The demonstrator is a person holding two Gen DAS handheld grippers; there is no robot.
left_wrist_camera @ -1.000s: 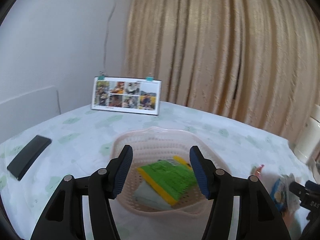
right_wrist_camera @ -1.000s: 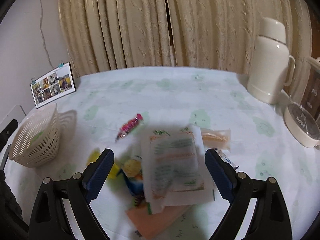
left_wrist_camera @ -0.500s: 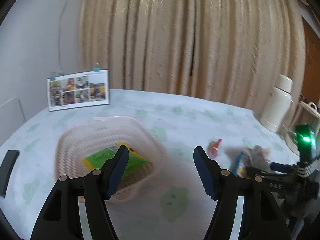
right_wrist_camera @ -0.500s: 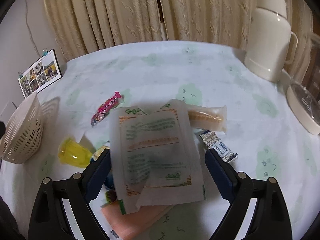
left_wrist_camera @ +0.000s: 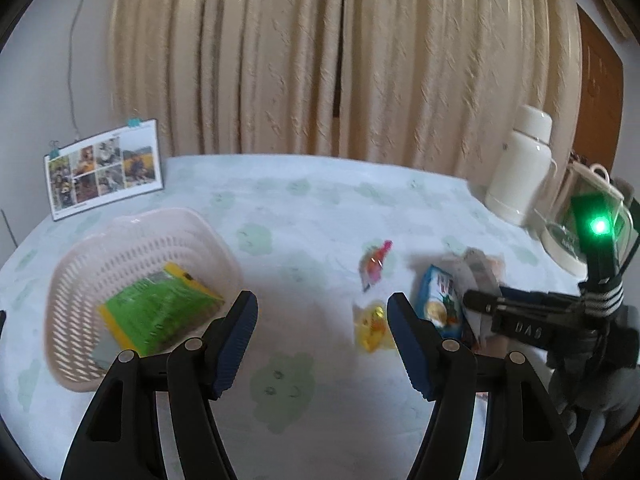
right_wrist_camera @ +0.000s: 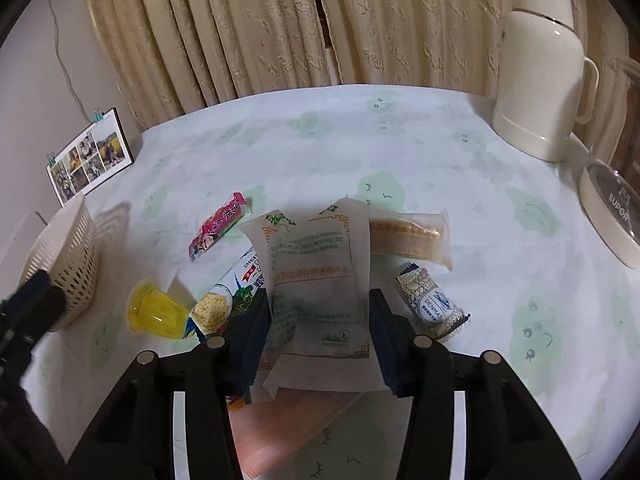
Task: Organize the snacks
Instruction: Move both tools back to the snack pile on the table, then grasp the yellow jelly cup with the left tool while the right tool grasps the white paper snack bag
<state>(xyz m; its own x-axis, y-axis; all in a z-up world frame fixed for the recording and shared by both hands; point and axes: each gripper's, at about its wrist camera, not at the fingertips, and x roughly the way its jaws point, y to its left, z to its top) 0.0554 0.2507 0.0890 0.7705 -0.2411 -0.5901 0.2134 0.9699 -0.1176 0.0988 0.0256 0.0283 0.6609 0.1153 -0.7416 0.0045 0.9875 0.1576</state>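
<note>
White packet: I bracket the translucent white packet (right_wrist_camera: pixel 320 280) with my right tongs (right_wrist_camera: pixel 320 320) at lower centre of the right view; the blue pads stand at its two side edges, and I cannot tell whether they press it yet. It tops the pile, so I judge it the easiest thing to lift first.

Snack pile: Under and around it lie a blue biscuit pack (right_wrist_camera: pixel 228 296), a yellow jelly cup (right_wrist_camera: pixel 156 312), a pink candy bar (right_wrist_camera: pixel 218 232), a wafer in clear wrap (right_wrist_camera: pixel 408 236), a small patterned sweet (right_wrist_camera: pixel 434 306) and a salmon-coloured flat pack (right_wrist_camera: pixel 288 424), overlapping in places.

Basket: The perforated basket (left_wrist_camera: pixel 132 236) sits at left of the left view, well apart from the pile, with a green-and-yellow packet (left_wrist_camera: pixel 156 312) already lying in it. Most of the sorting, I judge, is not yet done.

Left tongs: My left tongs (left_wrist_camera: pixel 320 340) hang spread and empty over bare tablecloth (left_wrist_camera: pixel 312 208) between basket and pile, free for a next pick.

Risk: The thin packet may buckle or slide when pinched from the sides.

Surroundings: A cream thermos (right_wrist_camera: pixel 536 80) and a lidded appliance (right_wrist_camera: pixel 612 208) stand at right, a photo card (right_wrist_camera: pixel 90 160) at left, curtains (right_wrist_camera: pixel 280 24) behind.
</note>
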